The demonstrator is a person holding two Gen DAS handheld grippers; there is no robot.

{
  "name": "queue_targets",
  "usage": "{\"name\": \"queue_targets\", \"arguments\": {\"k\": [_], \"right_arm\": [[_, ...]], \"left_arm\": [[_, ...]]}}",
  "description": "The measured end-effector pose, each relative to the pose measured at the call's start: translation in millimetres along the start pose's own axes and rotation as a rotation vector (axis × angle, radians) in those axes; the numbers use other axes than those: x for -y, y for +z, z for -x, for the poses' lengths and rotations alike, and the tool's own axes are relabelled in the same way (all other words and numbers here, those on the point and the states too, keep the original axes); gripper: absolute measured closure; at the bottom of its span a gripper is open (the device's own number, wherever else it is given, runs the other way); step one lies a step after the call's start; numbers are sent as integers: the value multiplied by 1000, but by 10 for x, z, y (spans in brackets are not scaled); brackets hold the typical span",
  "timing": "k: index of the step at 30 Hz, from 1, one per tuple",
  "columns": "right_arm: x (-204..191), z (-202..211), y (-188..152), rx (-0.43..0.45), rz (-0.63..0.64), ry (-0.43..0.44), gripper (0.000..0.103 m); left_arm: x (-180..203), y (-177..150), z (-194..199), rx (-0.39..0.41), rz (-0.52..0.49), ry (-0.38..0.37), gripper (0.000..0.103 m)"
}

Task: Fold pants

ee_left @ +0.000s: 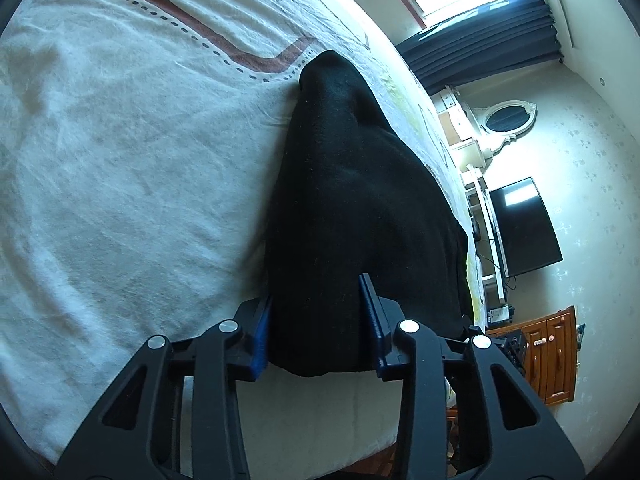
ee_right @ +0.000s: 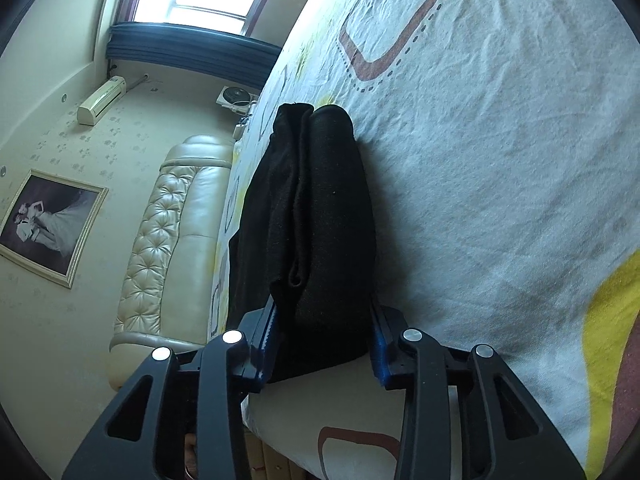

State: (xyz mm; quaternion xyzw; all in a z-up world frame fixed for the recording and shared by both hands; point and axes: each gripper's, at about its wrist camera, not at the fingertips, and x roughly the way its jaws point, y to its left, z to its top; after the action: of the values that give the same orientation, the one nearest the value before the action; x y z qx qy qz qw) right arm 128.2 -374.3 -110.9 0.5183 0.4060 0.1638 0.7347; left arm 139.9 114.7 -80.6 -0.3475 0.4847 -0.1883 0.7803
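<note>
Black pants — bunched, thick — pinched by left gripper and right gripper.

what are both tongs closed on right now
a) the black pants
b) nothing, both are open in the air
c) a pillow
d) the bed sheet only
a: in each wrist view the blue pads of the left tongs and the right tongs press on the near edge of the black pants lying on the bed sheet.

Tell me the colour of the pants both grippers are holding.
Plain black pants, no pattern visible; the right wrist view shows them best.
</note>
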Motion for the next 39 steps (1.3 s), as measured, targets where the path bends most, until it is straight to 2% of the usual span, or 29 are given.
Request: {"name": "queue_targets", "arguments": {"k": [19,28,39], "right_arm": [[78,262,-302,-14,-27,28,68],[127,337,-456,-17,-40,37,68],[135,336,-491,-13,-46,39,68]], "left_arm": [[103,-279,259,-17,-66,80,67],[91,-424,338,-17,-85,89,67],[87,-410,311,-23,-101,93,67]]}}
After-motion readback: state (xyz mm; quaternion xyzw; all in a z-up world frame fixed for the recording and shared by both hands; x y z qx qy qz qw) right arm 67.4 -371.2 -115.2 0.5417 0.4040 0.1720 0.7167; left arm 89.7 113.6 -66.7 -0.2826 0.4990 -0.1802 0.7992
